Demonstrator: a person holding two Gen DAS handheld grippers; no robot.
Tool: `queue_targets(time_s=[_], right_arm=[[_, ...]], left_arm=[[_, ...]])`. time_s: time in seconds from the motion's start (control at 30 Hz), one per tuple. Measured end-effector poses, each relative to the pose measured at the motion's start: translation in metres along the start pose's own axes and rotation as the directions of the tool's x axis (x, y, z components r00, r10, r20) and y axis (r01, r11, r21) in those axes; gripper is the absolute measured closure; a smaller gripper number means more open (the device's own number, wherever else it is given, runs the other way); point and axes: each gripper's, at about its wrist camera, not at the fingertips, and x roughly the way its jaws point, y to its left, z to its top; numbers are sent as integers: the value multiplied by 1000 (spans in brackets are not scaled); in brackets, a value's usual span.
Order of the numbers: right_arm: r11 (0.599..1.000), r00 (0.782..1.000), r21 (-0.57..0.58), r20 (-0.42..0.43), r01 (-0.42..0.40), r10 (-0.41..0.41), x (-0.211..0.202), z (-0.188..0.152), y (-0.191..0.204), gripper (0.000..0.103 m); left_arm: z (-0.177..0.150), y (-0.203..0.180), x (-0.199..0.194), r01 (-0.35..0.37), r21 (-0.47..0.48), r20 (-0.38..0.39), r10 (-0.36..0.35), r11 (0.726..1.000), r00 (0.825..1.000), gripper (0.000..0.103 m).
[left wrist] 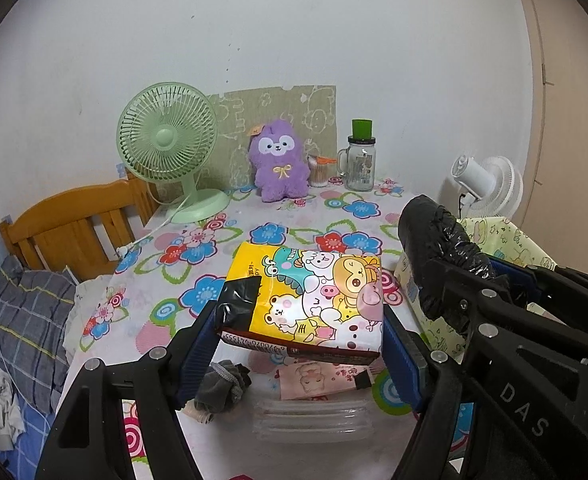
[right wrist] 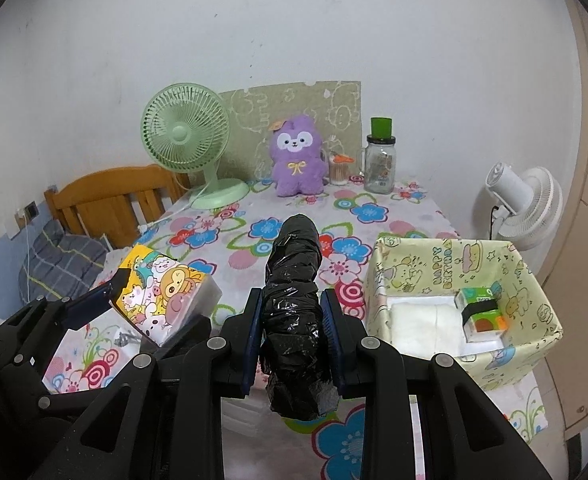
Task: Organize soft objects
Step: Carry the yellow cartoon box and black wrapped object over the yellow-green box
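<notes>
Hanging above the flowered tablecloth, a cartoon-printed tissue pack is clamped between the pads of the left gripper — a grey sock lies beneath it. A black-wrapped roll is pinched upright by the right gripper, with the paper-lined box just to its right — a small green pack is seen inside.

The left claw points forward and somewhat downward, its blue-padded fingers spread wide and pressed against both sides of the tissue pack, holding it clear of the bench. The right claw sits just beside it at a like tilt, fingers drawn narrow and clamped on the black-wrapped roll, which sticks out ahead.
</notes>
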Motion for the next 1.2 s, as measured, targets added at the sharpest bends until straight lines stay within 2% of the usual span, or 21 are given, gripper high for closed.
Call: queue_targets(time_s=[0.47, 1.2], right_arm=[[999, 999, 7, 21, 33, -33, -5, 13, -23, 71], [996, 996, 42, 2, 84, -84, 4, 21, -81, 71]], left_arm=[[17, -19, 7, 30, 21, 21, -30, 999, 999, 26], [36, -73, 35, 67, 71, 4, -67, 995, 998, 25]])
